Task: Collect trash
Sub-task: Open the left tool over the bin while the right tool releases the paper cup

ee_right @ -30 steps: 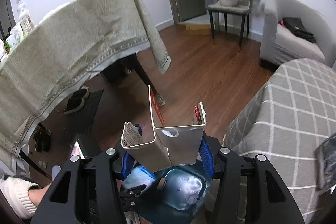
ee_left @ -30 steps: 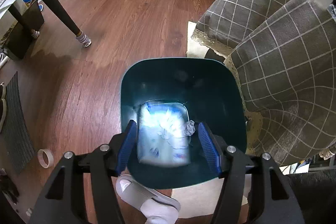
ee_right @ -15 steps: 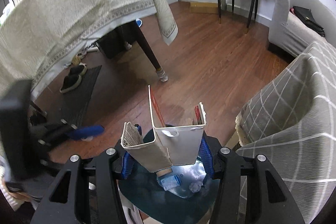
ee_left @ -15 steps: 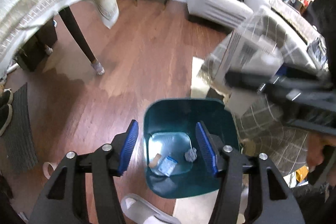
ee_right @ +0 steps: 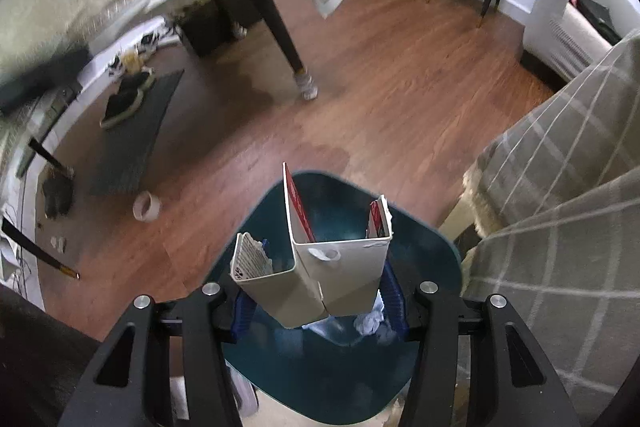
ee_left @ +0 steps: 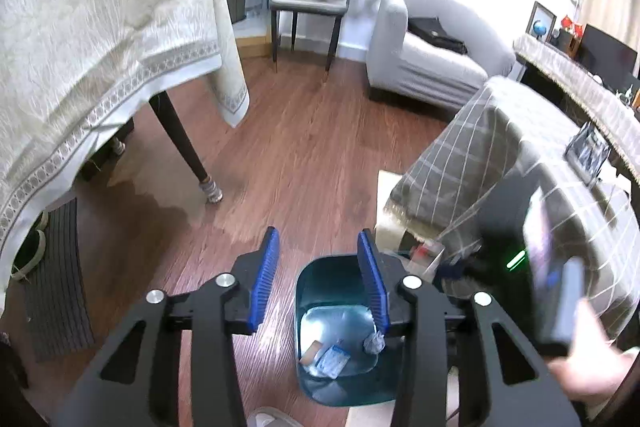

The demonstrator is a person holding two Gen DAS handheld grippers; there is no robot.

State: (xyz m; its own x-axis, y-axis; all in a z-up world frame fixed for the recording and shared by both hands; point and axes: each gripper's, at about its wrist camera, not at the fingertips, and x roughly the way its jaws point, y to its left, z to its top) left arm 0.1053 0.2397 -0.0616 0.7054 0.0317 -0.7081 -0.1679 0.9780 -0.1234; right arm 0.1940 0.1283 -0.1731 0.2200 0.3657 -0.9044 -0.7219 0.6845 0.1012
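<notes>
A teal trash bin (ee_left: 320, 275) stands on the wood floor beside a checked sofa cover. Inside it lie a blue-white packet (ee_left: 334, 355), a crumpled paper ball (ee_left: 373, 342) and a brown scrap. My left gripper (ee_left: 320, 275) is open and empty, high above the bin's left side. My right gripper (ee_right: 320, 303) is shut on an opened white carton (ee_right: 320, 267) with red print, held just over the bin (ee_right: 424, 251). The right gripper shows blurred at the right of the left wrist view (ee_left: 552, 267).
A table with a cream cloth (ee_left: 100, 39) and dark leg (ee_left: 184, 147) stands left. A tape roll (ee_right: 146, 207), a dark mat with shoes (ee_right: 132, 123), a grey chair (ee_left: 312, 7) and a white sofa (ee_left: 432, 55) surround the floor. A slipper (ee_left: 272, 417) lies near the bin.
My left gripper has risen and pulled back from the bin, empty. My right gripper has brought the carton down over the bin's opening.
</notes>
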